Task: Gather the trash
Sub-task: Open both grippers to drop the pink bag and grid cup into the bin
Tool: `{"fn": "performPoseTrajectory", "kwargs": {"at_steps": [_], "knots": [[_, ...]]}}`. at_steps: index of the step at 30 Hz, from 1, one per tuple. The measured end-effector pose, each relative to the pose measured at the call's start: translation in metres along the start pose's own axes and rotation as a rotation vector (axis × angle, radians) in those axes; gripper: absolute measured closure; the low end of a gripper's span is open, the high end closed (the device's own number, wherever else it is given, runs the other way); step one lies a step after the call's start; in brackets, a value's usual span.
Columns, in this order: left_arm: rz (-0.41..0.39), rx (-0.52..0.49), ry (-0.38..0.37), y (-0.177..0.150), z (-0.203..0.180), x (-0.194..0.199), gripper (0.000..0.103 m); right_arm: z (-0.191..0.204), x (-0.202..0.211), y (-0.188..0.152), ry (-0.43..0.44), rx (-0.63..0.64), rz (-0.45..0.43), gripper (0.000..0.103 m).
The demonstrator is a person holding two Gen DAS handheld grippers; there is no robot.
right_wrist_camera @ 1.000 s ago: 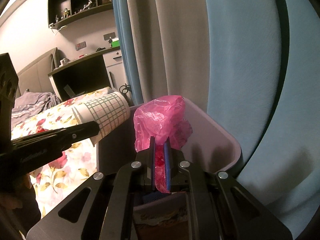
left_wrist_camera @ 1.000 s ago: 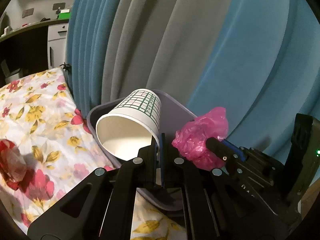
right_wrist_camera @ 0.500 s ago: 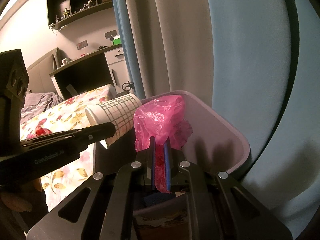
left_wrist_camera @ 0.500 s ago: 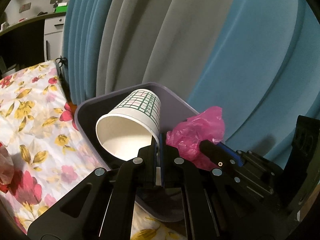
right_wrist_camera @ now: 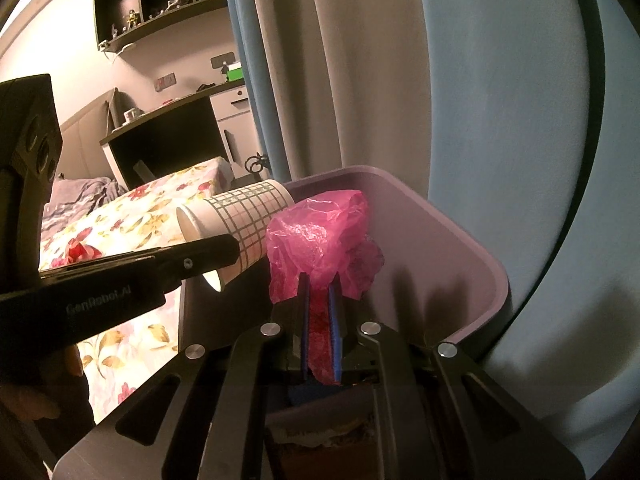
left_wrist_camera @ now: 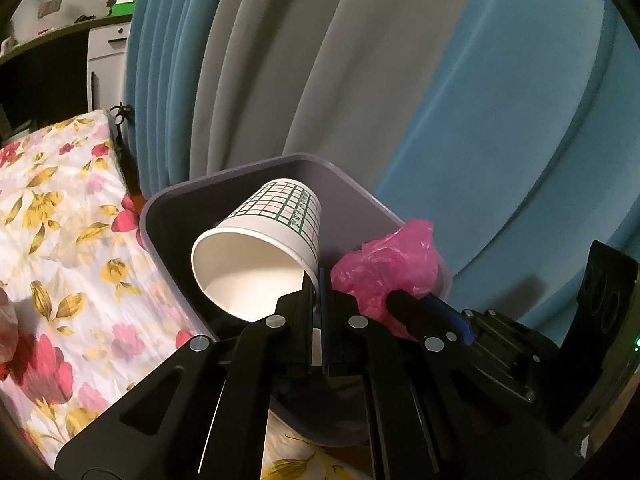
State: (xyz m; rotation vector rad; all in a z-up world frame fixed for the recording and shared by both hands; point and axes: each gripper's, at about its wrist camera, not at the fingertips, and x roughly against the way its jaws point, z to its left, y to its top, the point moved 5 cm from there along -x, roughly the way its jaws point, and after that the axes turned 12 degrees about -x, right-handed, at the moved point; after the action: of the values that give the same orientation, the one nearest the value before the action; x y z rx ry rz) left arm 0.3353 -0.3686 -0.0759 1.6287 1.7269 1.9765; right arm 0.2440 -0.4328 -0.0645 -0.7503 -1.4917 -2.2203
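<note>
Right fingers [right_wrist_camera: 320, 312] wider; "GenRobot.AI" lettering [right_wrist_camera: 98, 298].

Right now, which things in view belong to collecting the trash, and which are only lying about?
Belong to the job:
- paper cup, gripped at its rim by the left gripper
- pink plastic bag, between the opening jaws of the right gripper
- purple bin beneath both

Only lying about:
- floral bedsheet
- curtains
- desk
- wall shelf
</note>
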Motion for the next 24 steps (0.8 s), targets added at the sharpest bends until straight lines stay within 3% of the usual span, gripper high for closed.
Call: {"fn": "performPoseTrajectory", "kwargs": {"at_steps": [3,7,16,17,18,19,21,24], "knots": [[0.003,0.003,-0.001,-0.001,0.000,-0.001,0.101,-0.001,-0.001,-0.001,-0.002,-0.002,0.003,0.074],[0.008,0.002,0.003,-0.003,-0.001,-0.003,0.101,-0.004,0.001,-0.002,-0.017,0.002,-0.003,0.070],[0.010,-0.008,0.008,-0.004,-0.004,-0.002,0.099,-0.015,0.018,0.003,-0.070,-0.011,-0.076,0.042],[0.011,-0.003,0.018,-0.004,-0.002,-0.001,0.091,-0.016,0.020,0.003,-0.078,-0.012,-0.084,0.040],[0.012,0.004,0.032,-0.004,0.001,0.001,0.071,-0.017,0.021,0.002,-0.084,-0.013,-0.089,0.037],[0.005,0.014,0.045,-0.005,0.004,0.004,0.063,-0.018,0.024,0.002,-0.095,-0.013,-0.096,0.036],[-0.029,0.037,0.091,-0.005,0.010,0.016,0.027,-0.019,0.027,0.001,-0.115,-0.004,-0.105,0.035],[-0.096,0.050,0.169,-0.005,0.019,0.041,0.012,-0.017,0.031,0.000,-0.149,0.011,-0.119,0.029]]}}
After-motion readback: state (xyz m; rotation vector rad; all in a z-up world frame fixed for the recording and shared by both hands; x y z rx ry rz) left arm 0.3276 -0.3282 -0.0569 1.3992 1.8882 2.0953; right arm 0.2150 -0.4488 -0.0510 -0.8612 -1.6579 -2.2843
